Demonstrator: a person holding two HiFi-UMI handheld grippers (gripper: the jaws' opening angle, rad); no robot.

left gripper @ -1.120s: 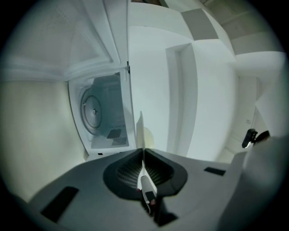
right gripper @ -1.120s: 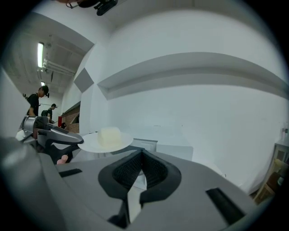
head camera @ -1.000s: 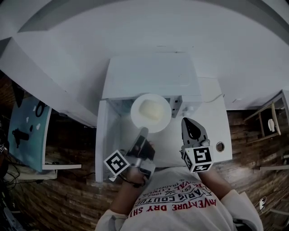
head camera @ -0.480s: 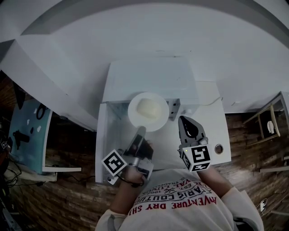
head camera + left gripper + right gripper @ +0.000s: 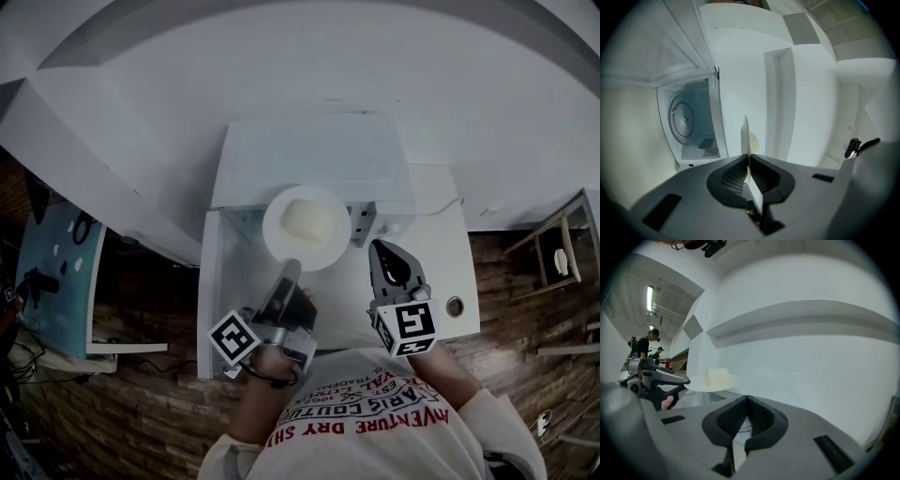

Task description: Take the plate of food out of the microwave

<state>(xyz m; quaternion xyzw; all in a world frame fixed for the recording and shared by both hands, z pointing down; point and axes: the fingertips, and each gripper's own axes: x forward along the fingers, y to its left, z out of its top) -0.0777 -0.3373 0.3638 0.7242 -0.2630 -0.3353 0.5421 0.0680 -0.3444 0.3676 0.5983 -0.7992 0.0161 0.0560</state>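
A white plate [image 5: 306, 228] carries a pale block of food [image 5: 306, 219] and hangs in front of the open white microwave [image 5: 309, 155]. My left gripper [image 5: 290, 266] is shut on the plate's near rim; in the left gripper view the plate [image 5: 745, 136] stands edge-on between the closed jaws of the left gripper [image 5: 747, 158]. To the plate's right, my right gripper [image 5: 382, 251] is shut and holds nothing. In the right gripper view the plate [image 5: 712, 382] and its food [image 5: 717, 377] float at left, beyond the right gripper [image 5: 746, 400].
The microwave door [image 5: 212, 291] is swung open to the left. The cavity and its glass turntable [image 5: 683, 119] show in the left gripper view. A white counter [image 5: 441, 272] holds the oven, with a small round fitting [image 5: 456, 306]. A chair [image 5: 558, 248] stands far right.
The plate and my left gripper have shifted slightly to the left. The right gripper has drifted a little left as well.
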